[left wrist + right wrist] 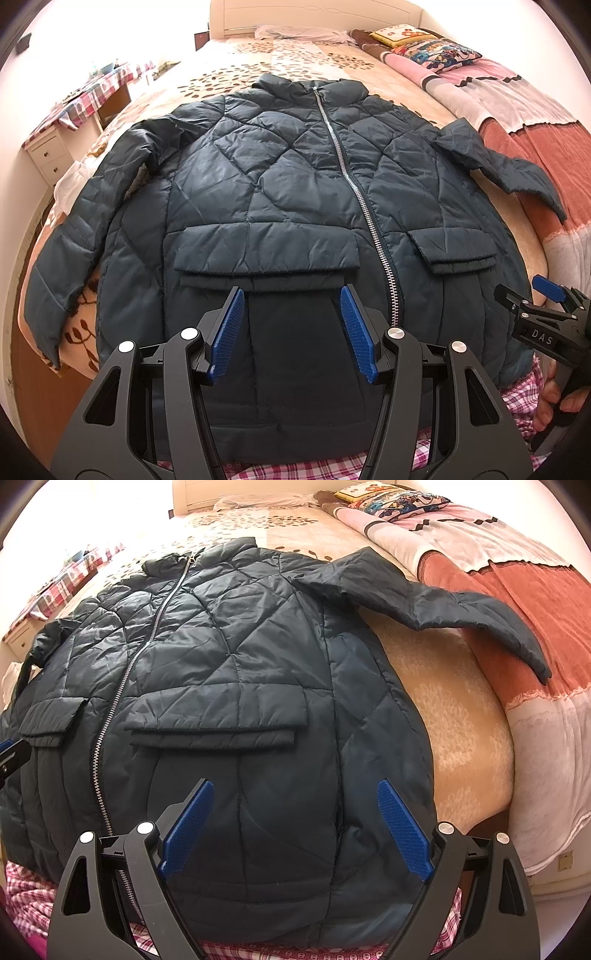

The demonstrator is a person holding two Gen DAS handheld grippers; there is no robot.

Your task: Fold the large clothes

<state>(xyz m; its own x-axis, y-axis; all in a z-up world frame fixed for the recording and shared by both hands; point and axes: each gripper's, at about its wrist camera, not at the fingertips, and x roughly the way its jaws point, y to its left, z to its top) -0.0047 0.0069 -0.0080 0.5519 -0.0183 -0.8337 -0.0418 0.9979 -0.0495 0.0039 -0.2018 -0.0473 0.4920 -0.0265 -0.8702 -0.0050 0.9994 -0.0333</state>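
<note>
Left gripper (291, 295) fingers spread over quilted jacket (280, 177) hem on bed (461, 716); right gripper (295, 786) likewise. Risk: slick padding slips from shallow pinch.

We find both views brightly lit, with light entering from the upper left, where the wall and headboard (314, 16) wash out to near white. The bedspread (266, 55) below it is overexposed and its pattern faded. The dark jacket (280, 177) shows soft sheen on its quilting, with little detail in its lower, shaded part. Shadows are soft. Fisheye distortion bows the scene strongly, and black vignetting rims the corners. Focus holds sharp centrally; the edges soften slightly.
</note>
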